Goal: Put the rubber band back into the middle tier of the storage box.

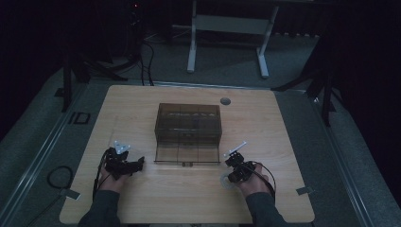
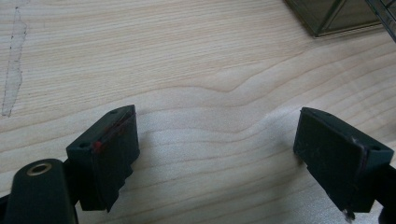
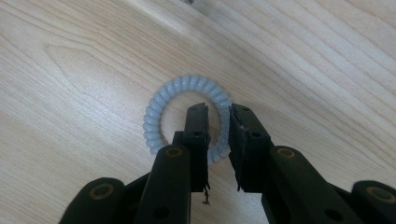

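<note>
A pale blue spiral hair tie [image 3: 159, 107] lies flat on the wooden table [image 1: 156, 198], near the front right. My right gripper [image 3: 219, 109] points down at it, one jaw inside the ring and the other outside, shut on the ring's right side. In the high view the hair tie [image 1: 224, 181] is a pale ring beside the right gripper [image 1: 231, 177]. My left gripper [image 2: 217, 126] rests over bare wood with its jaws wide apart and nothing between them. It sits at the front left in the high view [image 1: 138, 163].
A dark see-through box [image 1: 188, 125] stands mid-table with its front flap [image 1: 188, 154] folded down onto the wood; its corner [image 2: 336, 16] shows in the left gripper view. A round grommet [image 1: 225, 101] sits behind the box. A white desk frame [image 1: 191, 47] stands beyond the table.
</note>
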Demonstrator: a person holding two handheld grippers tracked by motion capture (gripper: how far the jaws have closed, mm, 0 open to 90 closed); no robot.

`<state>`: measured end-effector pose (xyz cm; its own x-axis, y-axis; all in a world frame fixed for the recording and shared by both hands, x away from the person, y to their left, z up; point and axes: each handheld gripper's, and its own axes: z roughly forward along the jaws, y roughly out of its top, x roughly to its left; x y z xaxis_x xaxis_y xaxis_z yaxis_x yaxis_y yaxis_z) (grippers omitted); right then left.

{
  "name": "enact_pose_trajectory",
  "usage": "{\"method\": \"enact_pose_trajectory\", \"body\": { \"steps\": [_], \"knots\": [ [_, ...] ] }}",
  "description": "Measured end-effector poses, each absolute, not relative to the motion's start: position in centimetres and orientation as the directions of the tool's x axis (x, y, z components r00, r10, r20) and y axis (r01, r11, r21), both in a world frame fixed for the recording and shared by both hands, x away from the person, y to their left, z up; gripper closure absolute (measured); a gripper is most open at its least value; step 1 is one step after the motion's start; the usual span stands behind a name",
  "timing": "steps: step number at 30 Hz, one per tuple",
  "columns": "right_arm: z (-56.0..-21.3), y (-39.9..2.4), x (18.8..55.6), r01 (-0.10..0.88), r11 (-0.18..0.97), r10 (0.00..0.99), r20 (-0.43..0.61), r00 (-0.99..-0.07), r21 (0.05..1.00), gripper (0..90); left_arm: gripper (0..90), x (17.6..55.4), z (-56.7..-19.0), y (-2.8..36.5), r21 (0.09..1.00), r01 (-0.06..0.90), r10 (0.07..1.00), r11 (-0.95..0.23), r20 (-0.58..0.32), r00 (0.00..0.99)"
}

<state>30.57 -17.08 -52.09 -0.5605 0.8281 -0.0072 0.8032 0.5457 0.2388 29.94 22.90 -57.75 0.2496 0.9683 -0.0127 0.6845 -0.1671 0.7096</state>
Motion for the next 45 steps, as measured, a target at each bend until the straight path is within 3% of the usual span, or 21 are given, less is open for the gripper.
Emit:
{"method": "enact_pose_trajectory", "body": {
  "steps": [18,45],
  "knots": [
    [-51.9,-16.9,31.1,0.804,0.565,0.821,-0.029,-0.57,0.186,73.8,14.0,29.9,-57.7,22.9,0.71,0.684,0.968,-0.167,-0.012,0.25],
    [-52.7,-16.1,32.1,0.805,0.591,0.807,-0.04,-0.589,0.06,78.4,14.0,29.9,-57.7,22.9,0.71,0.685,0.968,-0.167,-0.013,0.249]
  ]
}}
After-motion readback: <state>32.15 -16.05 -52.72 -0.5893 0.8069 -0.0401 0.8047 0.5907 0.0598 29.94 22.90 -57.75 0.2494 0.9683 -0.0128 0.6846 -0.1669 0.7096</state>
